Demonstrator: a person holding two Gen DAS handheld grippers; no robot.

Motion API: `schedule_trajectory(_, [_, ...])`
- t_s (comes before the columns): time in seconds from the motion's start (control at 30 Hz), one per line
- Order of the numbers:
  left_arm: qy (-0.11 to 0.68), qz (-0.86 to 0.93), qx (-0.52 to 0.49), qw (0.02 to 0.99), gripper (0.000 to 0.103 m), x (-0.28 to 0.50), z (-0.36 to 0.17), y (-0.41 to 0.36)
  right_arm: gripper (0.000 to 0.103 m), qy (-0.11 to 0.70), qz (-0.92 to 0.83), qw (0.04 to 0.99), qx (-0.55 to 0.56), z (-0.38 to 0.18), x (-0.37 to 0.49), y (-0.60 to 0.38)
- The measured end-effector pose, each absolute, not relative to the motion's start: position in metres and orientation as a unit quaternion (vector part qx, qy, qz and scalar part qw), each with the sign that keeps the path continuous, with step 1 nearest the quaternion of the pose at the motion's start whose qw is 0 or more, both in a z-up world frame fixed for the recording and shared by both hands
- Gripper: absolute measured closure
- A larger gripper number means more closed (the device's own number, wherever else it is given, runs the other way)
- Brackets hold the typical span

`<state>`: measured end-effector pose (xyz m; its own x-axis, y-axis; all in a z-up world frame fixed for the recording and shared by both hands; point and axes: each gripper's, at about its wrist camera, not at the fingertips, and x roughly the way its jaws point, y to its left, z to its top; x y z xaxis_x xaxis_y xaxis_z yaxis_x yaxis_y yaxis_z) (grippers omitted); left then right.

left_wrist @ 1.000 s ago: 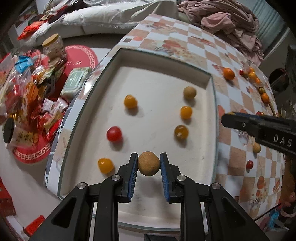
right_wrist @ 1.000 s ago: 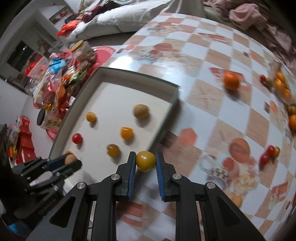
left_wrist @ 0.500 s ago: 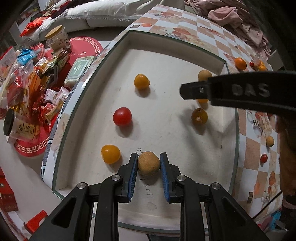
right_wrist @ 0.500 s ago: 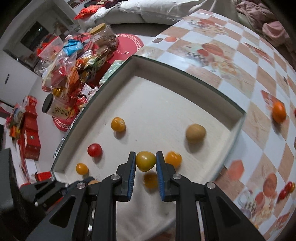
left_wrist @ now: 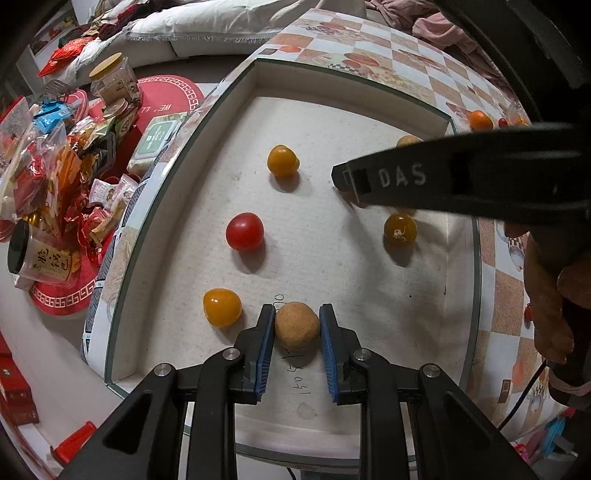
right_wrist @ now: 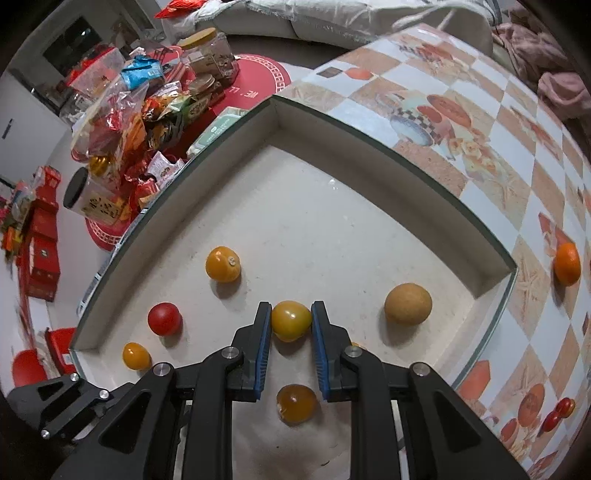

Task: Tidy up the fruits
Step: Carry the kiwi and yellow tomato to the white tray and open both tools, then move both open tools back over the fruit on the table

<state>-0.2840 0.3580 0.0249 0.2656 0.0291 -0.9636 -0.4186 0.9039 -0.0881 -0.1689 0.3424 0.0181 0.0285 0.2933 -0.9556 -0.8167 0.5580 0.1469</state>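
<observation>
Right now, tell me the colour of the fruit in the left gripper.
Tan-brown, with a rough matte skin: the round fruit in the left gripper. Left wrist view shows it best.

checkered tablecloth [right_wrist: 480, 122] | red mat [left_wrist: 162, 96] | snack pile [left_wrist: 55, 177] | pink cloth [right_wrist: 561, 92]

Both the left gripper [left_wrist: 297, 325] and right gripper [right_wrist: 291, 320] have fingers clamped on fruit.

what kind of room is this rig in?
Most likely a home living room, not a lab: a sofa with cushions behind, a table with a printed check cloth, and a heap of snack packets and jars on the floor beside it.
</observation>
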Motion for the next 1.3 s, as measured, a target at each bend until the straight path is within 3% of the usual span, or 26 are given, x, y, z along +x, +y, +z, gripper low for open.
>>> schedule_trajectory(0.23, [0.590,0.147,-0.144,0.781,0.077,-0.283,0.025,0.353,0.078,0.553,0.415,0.678,-0.249,0.019,-0.171,0.345])
schedule_trajectory(0.3, [0.591,0.145,-0.130,0.783,0.076,-0.282,0.025,0.350,0.068,0.556,0.423,0.673,-0.244,0.019,-0.170,0.346])
schedule_trajectory(0.33, [0.591,0.143,-0.127,0.783,0.067,-0.282,0.026,0.348,0.058,0.555,0.422,0.674,-0.244,0.020,-0.170,0.347])
schedule_trajectory(0.37, [0.592,0.141,-0.126,0.784,0.054,-0.283,0.026,0.347,0.054,0.554,0.421,0.677,-0.242,0.021,-0.170,0.346])
schedule_trajectory(0.4, [0.588,0.148,-0.124,0.786,0.031,-0.284,0.028,0.347,0.051,0.554,0.422,0.678,-0.236,0.023,-0.168,0.345])
schedule_trajectory(0.43, [0.581,0.153,-0.123,0.790,0.026,-0.285,0.030,0.347,0.051,0.555,0.423,0.679,-0.230,0.024,-0.167,0.344])
schedule_trajectory(0.53, [0.581,0.151,-0.115,0.791,0.026,-0.284,0.032,0.348,0.049,0.557,0.424,0.683,-0.209,0.032,-0.163,0.339])
schedule_trajectory(0.73, [0.595,0.147,-0.102,0.783,0.026,-0.279,0.032,0.349,0.023,0.558,0.418,0.701,-0.150,0.056,-0.152,0.320])
schedule_trajectory(1.3, [0.573,0.052,-0.021,0.817,0.026,-0.226,0.071,0.269,0.023,0.596,0.252,0.761,-0.052,0.064,-0.110,0.148])
